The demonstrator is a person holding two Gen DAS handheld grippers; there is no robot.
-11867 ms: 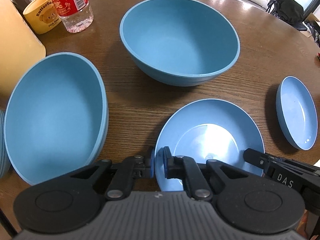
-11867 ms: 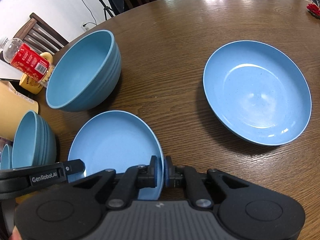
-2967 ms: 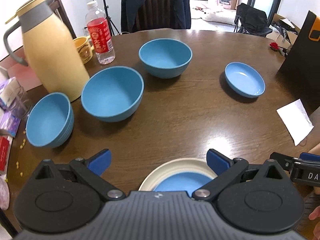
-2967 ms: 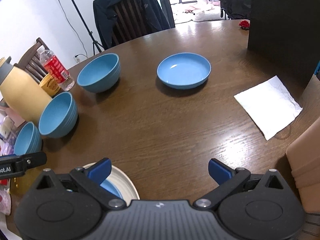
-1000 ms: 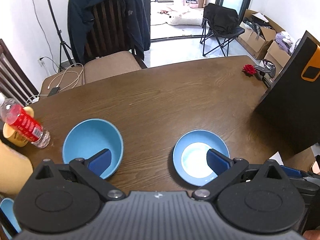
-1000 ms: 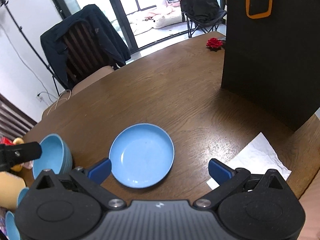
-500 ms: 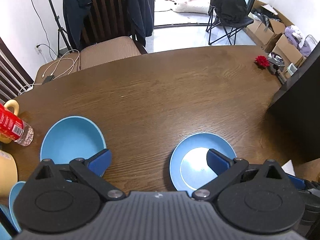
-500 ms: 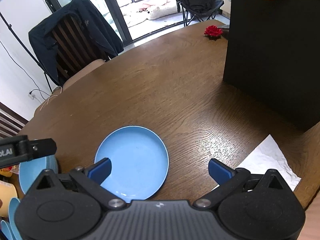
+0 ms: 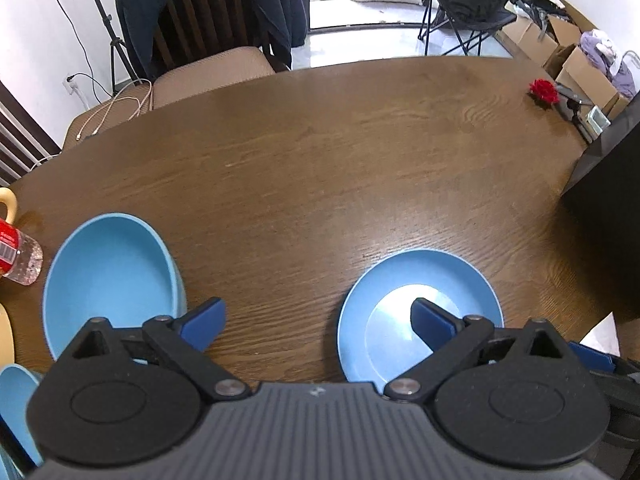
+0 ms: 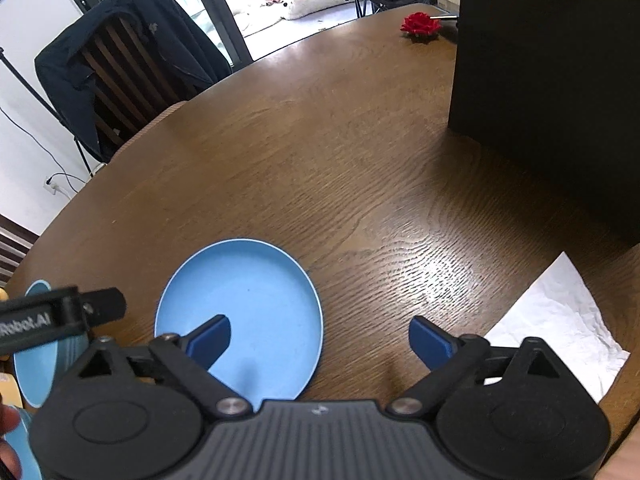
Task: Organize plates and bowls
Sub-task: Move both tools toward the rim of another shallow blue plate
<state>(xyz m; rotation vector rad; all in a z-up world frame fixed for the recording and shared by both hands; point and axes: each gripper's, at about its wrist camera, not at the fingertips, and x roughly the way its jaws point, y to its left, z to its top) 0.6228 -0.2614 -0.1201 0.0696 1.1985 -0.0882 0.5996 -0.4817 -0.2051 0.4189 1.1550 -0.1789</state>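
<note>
Plate | lies between my two grippers | right gripper nearer its rim, jaws wide but narrowing, empty | left gripper open, empty

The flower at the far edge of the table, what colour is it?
Red. The flower shows best in the right wrist view.

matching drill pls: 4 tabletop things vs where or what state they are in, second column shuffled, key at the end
1. plate
2. bowl
3. rose
4. napkin

a. far edge of the table, by the black box
b. flat on the wood, right of the right gripper
c. deep, at the left, near the bottle
d. shallow, lying partly under the near finger of each gripper

Pairs: 1-d, 2-c, 3-a, 4-b
</note>
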